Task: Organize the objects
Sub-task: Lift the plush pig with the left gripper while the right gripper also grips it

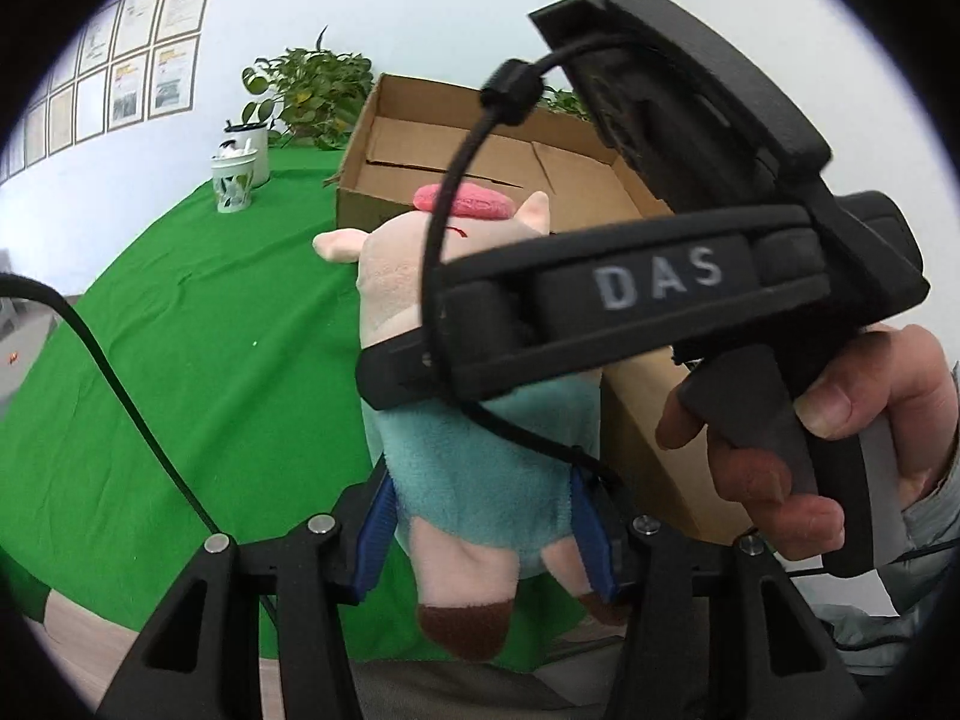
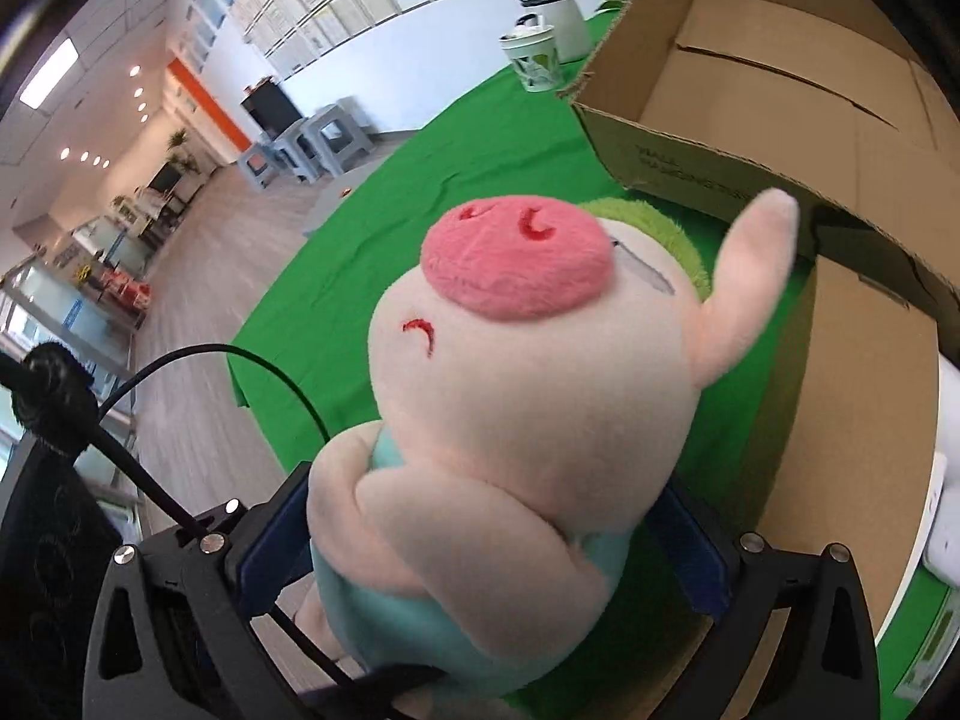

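Note:
A plush pig (image 1: pixel 480 456) with a pink snout and a teal outfit hangs above the green tablecloth (image 1: pixel 210 330), just before an open cardboard box (image 1: pixel 360 138). My left gripper (image 1: pixel 480 480) is shut on its teal body, blue pads pressing both sides, brown feet toward the camera. A hand (image 1: pixel 840 420) holds the black body of the right gripper (image 1: pixel 660 282) across the pig's neck. In the right wrist view the plush pig (image 2: pixel 528 396) fills the frame, and my right gripper (image 2: pixel 480 510) is shut on its body too. The box (image 2: pixel 750 96) looks empty.
Two cups (image 1: pixel 237 174) and a leafy plant (image 1: pixel 312 84) stand at the back of the table. A green fuzzy thing (image 2: pixel 660 222) lies behind the pig's head by the box wall. A white object (image 2: pixel 942 510) sits at the right edge. A black cable (image 1: pixel 120 372) trails left.

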{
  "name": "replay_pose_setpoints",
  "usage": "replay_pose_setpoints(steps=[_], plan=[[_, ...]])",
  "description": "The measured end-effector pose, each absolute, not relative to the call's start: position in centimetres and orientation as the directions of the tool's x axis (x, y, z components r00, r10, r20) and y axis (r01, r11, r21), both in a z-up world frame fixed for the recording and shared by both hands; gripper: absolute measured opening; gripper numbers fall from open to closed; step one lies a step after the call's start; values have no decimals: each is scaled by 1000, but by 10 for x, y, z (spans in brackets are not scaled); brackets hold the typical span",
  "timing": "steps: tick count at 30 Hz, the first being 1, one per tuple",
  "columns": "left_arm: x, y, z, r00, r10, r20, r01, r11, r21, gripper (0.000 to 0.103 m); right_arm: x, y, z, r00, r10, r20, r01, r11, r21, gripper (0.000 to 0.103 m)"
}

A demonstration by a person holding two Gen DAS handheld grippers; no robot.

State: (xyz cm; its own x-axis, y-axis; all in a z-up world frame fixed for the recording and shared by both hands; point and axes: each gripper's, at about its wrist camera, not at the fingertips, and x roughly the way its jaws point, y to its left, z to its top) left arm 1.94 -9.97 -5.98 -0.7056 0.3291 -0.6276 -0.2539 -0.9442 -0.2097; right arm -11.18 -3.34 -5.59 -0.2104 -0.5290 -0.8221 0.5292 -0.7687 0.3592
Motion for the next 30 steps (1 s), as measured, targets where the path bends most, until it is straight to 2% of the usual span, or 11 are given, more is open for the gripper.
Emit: replay_pose_setpoints(steps=[4, 8, 14, 20, 25, 30], plan=[[20, -83, -58, -711, 303, -635, -278, -950, -142, 51, -108, -22, -60, -253, -509, -823, 476, -806, 352, 102], [20, -75, -57, -718, 277, -638, -279, -955, -101, 50, -98, -16, -63, -306, -480, -822, 465, -829, 311, 95], [22, -62, -51, -751, 220, -623, -261, -965, -26, 50, -85, 1, -56, -346, -528, -775, 461, -815, 350, 84], [23, -53, -33, -792, 190, -581, -256, -966, 34, 49, -73, 13, -31, -396, -564, -724, 472, -802, 367, 79], [8, -50, -2, -856, 176, -486, -245, -966, 80, 48, -60, 23, 9, -490, -568, -661, 492, -806, 329, 76], [-20, -54, 55, -939, 167, -300, -206, -973, 105, 48, -68, 28, 95, -604, -580, -548, 561, -797, 225, 76]])
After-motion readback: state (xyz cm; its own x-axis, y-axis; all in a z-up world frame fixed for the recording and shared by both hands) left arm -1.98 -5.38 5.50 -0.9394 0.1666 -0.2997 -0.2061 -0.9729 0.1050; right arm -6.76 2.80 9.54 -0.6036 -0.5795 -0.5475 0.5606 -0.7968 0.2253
